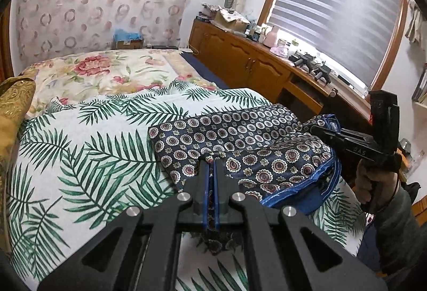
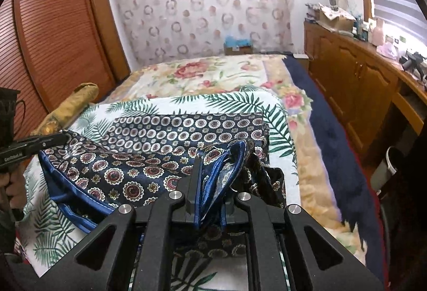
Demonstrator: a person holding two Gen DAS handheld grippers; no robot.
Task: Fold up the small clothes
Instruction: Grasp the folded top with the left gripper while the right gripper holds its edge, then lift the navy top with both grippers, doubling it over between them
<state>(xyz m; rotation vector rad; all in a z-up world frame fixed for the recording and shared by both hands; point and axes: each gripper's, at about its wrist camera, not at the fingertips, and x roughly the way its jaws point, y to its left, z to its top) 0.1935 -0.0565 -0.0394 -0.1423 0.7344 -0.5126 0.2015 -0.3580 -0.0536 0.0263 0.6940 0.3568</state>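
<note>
One garment (image 1: pixel 240 146): small, navy, medallion-printed with blue trim, lay partly folded on one palm-leaf sheet (image 1: pixel 80 157) spread over the near end of the bed (image 2: pixel 307 157). One floral quilt (image 1: pixel 106 72) covered the bed's far part; one gold cushion (image 1: pixel 16 101) sat at the sheet's left edge. Tools, two: the left tool (image 1: pixel 212 157) was clenched on the garment's near blue-trimmed edge, fabric pinched between its fingers; the right tool (image 2: pixel 210 162) was likewise closed on a bunched blue hem at the garment's right corner. Both tools showed in each other's view, each held by a hand. One cardboard box (image 2: pixel 237 46) with blue contents stood at the bed's far end. One long wooden cabinet (image 1: pixel 240 58) under the window carried an open box (image 1: pixel 230 17) and assorted small items too blurred to count.
</note>
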